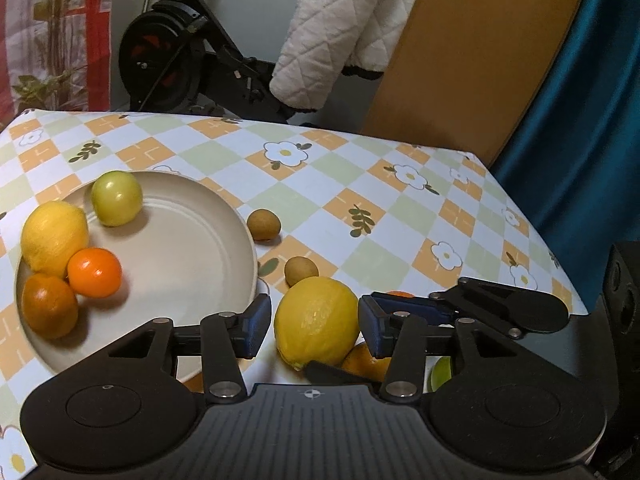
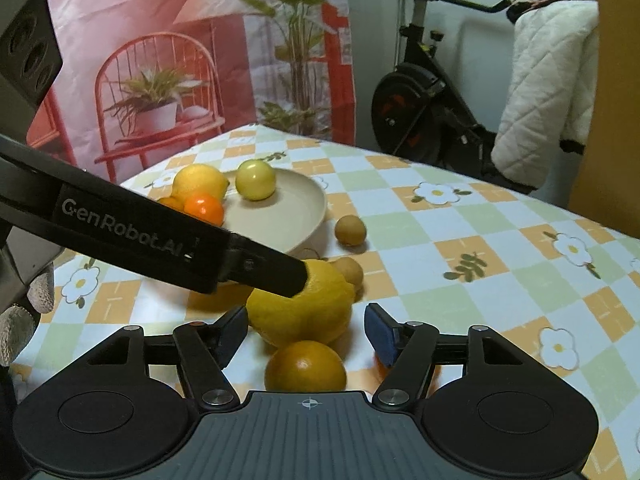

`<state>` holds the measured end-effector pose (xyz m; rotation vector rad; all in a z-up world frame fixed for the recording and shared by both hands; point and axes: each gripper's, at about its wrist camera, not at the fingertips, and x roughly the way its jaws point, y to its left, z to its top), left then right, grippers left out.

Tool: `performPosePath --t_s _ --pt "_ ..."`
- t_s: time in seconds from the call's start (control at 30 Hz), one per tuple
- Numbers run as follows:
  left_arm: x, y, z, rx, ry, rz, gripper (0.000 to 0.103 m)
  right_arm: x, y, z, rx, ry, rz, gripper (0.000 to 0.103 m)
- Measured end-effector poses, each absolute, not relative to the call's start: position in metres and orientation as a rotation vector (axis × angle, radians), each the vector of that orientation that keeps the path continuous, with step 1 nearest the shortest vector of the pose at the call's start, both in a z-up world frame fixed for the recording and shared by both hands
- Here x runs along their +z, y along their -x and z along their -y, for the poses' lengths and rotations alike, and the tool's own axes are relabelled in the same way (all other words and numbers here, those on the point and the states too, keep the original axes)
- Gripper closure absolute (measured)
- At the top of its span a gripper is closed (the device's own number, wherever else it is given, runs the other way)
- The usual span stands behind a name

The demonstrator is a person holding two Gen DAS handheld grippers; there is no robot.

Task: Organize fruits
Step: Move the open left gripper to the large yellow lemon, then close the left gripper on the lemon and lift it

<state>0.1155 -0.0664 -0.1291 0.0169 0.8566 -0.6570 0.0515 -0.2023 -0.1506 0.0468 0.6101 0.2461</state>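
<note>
Looking along my left gripper point(image 1: 316, 322), I see the round cream plate point(image 1: 224, 216) on the table, shallow, with a low raised rim and a smooth matte face. It holds four fruits: a big yellow lemon point(image 1: 54, 238) with a dimpled skin, a glossy bright orange mandarin point(image 1: 95, 272) touching it, a darker dull orange fruit point(image 1: 49, 306) at the near rim, and a smooth pale green round fruit point(image 1: 117, 198) at the far side. The right half of the plate is bare.

My left gripper stands spread around a second lemon point(image 1: 318, 322) that lies on the checked tablecloth point(image 1: 400, 216) just outside the plate; the blue pads are beside the lemon, each with a narrow gap, so they do not pinch it. Behind this lemon sit two small brown round fruits point(image 1: 263, 224), matte and rough, apart from each other.

My right gripper point(image 2: 306, 334) is spread too and grips nothing. Between and below its pads lies a dark orange point(image 2: 306, 366) with a fine pitted skin, touching the same lemon on its near side. The black finger of the left gripper crosses in front in this view.

The tablecloth has orange, green and white squares with printed white flowers, and it looks smooth like plastic
</note>
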Motion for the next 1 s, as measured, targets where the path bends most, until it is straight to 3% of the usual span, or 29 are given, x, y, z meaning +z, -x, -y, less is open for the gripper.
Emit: performPosePath --t_s 1.0 --pt "-0.150 -0.125 0.087 -0.701 -0.106 -0.909 0.043 -0.161 -0.066 0.203 0.245 -0.110 -0.649 0.040"
